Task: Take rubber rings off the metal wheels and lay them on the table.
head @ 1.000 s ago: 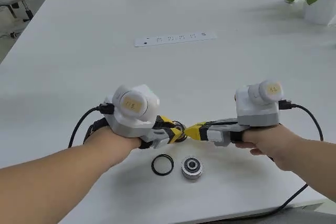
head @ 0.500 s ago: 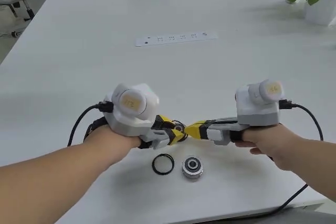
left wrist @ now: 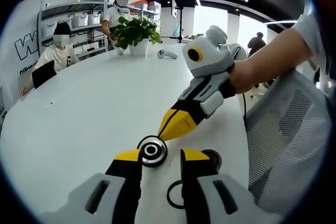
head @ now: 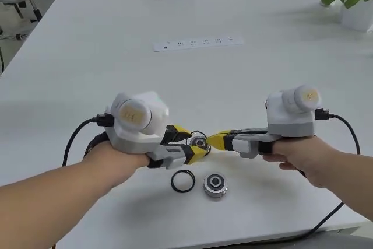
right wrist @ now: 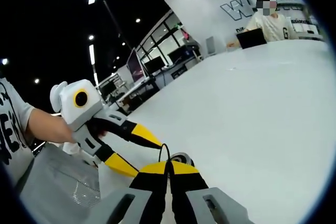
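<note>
Left gripper (left wrist: 161,157): clamped on wheel (left wrist: 152,150), low over table (head: 175,80).
Right gripper (right wrist: 168,165): jaws together, pinching ring (right wrist: 164,150) lifted off wheel's rim.
Pull: steady, outward, working round rim; no jerking.
Landing spot: by loose ring (head: 183,181) and bare wheel (head: 215,185).

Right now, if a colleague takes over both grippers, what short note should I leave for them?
Left gripper: jaws apart around the second wheel, raised above the table. I cannot tell whether they truly grip it.
Right gripper: shut on a thin black ring at that wheel, tip against the wheel.
On the table, near the front edge: one loose ring lying flat, with a bare wheel beside it, not touching.
Done: one ring is off and laid down.
Left: pull this ring off and lay it on the table.
</note>
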Tool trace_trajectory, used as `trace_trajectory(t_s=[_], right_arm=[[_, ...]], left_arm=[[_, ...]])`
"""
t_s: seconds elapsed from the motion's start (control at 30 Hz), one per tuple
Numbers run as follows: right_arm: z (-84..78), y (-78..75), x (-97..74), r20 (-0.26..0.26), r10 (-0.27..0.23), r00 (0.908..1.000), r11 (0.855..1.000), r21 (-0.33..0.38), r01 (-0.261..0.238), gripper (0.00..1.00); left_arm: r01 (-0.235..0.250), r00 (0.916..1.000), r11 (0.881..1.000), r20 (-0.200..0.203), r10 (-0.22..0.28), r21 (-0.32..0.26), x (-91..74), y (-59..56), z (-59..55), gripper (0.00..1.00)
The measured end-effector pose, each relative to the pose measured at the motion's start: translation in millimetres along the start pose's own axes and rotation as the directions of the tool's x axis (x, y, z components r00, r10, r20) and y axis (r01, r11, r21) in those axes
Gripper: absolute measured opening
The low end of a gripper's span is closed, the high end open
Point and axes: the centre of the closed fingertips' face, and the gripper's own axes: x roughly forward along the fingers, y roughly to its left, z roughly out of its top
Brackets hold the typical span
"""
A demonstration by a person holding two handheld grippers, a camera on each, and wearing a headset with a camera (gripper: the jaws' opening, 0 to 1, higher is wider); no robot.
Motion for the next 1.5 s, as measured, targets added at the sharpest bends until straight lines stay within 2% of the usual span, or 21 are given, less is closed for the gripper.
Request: trace_trajectory(t_s=[0.23,0.4,0.63,1.17,1.3,1.5], right_arm=[[1.5,7.5,-0.7,0.003,0.02,0.9998,1.0,0.003,-0.02,0.0],[2.6,11.2,-0.9,0.005,0.03,0.9995,0.999,0.013,-0.03,0.0],[3.4,16.5,-1.9,0.006,0.045,0.999,0.998,0.037,-0.045,0.0],[-6.6,28.4,2.4,-0.03,0.093,0.9952,0.992,0.087,-0.09,0.0],[-10.6,33.5,2.9,-0.041,0.114,0.9926,0.988,0.109,-0.109,0.0],[-23.5,41.8,6.8,-0.094,0.147,0.9846,0.982,0.136,-0.134,0.0]], left_arm=[[0.005,0.9998,1.0,0.019,-0.006,0.024,-14.3,-4.5,3.1,0.3],[0.012,0.9987,0.999,0.048,-0.013,0.031,-24.2,-10.6,9.4,0.35],[0.014,0.9978,0.999,0.064,-0.016,0.036,-35.0,-12.9,8.4,0.41],[-0.002,0.997,1.0,0.078,0.0,0.025,-50.0,-13.3,-0.2,0.55],[0.003,0.998,1.0,0.063,-0.004,0.022,-52.2,-14.7,-8.9,0.59],[-0.002,0.9985,1.0,0.055,0.001,0.017,-56.7,-15.4,-15.2,0.61]])
